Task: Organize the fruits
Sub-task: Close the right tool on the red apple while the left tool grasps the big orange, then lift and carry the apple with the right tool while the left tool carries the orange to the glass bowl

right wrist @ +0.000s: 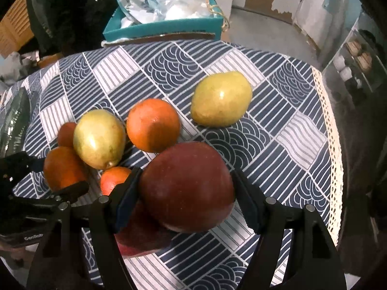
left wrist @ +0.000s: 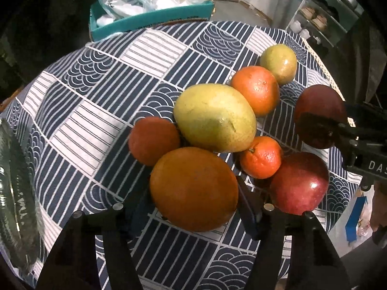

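— Big orange (left wrist: 193,188) sits right between the left gripper (left wrist: 193,207) fingers, gripped on the tablecloth (left wrist: 96,111), yes?

— Yes. Right gripper (right wrist: 186,193) clamps a red apple (right wrist: 187,186), lifted above another apple (right wrist: 140,236).

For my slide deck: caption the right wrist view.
Right gripper jaws clamp a red apple above the patterned tablecloth, beside oranges and yellow-green mangoes.

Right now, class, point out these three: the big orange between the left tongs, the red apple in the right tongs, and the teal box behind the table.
big orange (left wrist: 193,188), left wrist view, middle of its skin.
red apple (right wrist: 187,186), right wrist view, front face.
teal box (right wrist: 164,27), right wrist view, front wall.
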Demonstrator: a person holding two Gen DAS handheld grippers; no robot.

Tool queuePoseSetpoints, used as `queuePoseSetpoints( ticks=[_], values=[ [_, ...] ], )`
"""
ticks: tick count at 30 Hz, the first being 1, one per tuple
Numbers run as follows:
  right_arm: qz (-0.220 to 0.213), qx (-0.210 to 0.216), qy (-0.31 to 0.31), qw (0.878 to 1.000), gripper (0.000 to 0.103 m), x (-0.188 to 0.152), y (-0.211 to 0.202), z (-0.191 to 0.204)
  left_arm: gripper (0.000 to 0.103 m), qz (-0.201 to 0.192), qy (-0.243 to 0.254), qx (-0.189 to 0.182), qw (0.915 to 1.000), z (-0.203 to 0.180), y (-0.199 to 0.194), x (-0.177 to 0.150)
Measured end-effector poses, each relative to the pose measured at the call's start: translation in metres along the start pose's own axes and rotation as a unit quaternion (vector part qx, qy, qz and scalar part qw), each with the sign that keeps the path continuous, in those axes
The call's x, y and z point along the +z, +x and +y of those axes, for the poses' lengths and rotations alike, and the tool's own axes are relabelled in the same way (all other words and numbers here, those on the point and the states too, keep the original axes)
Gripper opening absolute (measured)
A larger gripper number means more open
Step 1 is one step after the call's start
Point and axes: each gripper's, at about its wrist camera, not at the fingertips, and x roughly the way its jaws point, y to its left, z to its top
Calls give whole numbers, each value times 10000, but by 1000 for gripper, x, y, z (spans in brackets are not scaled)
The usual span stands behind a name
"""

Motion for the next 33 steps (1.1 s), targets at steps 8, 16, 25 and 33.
queuePoseSetpoints(
  ticks=[8, 16, 25, 33],
  values=[
    [-398, 25, -224, 9990, 74, 6, -21, 14, 66, -340, -28, 71, 9994, 6, -30, 1],
    [-802, 96, -449, 9957, 74, 15, -46, 37, 66, -728, -103, 242, 9970, 16, -67, 4],
    [-1247, 351, -562, 9900, 75, 27, -83, 61, 66, -1109, -216, 346, 9930, 30, -110, 3],
    [-1578, 638, -680, 9831, 75, 34, -112, 85, 66, -1380, -430, 338, 9889, 48, -147, -3]
  ],
)
